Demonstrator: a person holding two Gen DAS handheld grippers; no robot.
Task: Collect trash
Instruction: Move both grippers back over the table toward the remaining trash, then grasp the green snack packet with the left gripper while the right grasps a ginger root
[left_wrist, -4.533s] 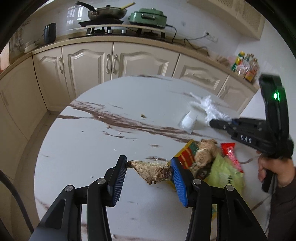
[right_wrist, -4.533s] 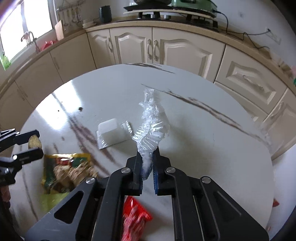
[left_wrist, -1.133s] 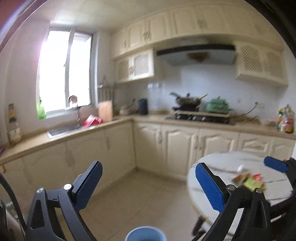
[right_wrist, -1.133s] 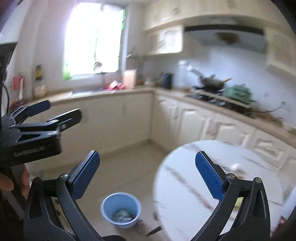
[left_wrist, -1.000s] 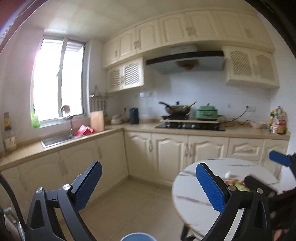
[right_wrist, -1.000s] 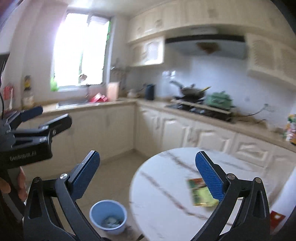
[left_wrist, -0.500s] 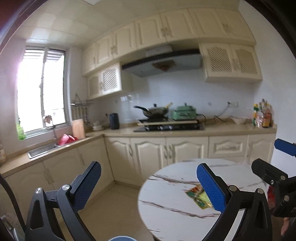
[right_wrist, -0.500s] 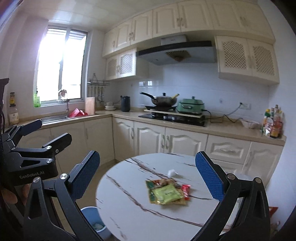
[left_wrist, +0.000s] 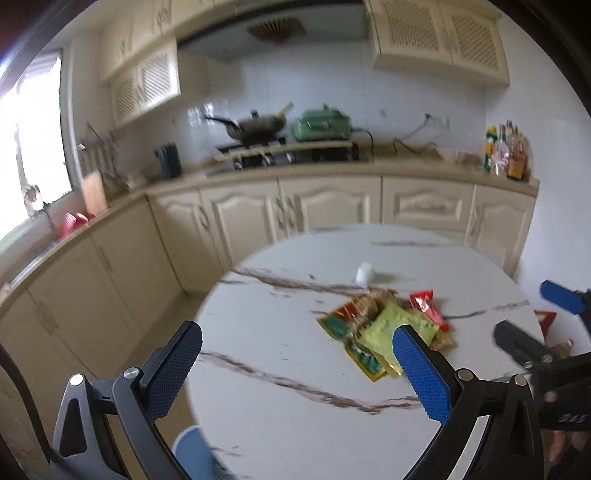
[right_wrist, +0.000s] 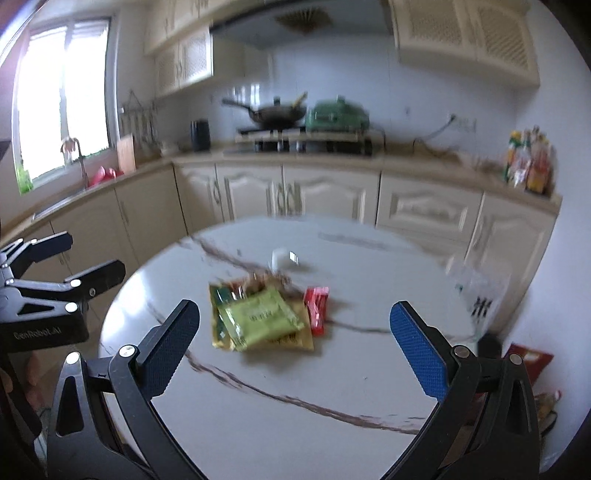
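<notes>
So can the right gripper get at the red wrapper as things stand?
Probably yes: the right gripper is open and empty, and the red wrapper lies uncovered on the table beside the green packet.

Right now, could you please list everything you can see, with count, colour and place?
table: one, round, white marble with brown veins, centre
green packet: one, on top of the pile mid-table
yellow packets: number unclear, under the green one
red wrapper: one, right of the pile
white scrap: one, behind the pile
bin: one, blue, on the floor at the table's left edge
wok: one, dark, on the stove
green pot: one, beside the wok
bottles: several, right end of the counter
left hand-held gripper: open, empty
right hand-held gripper: open, empty
</notes>
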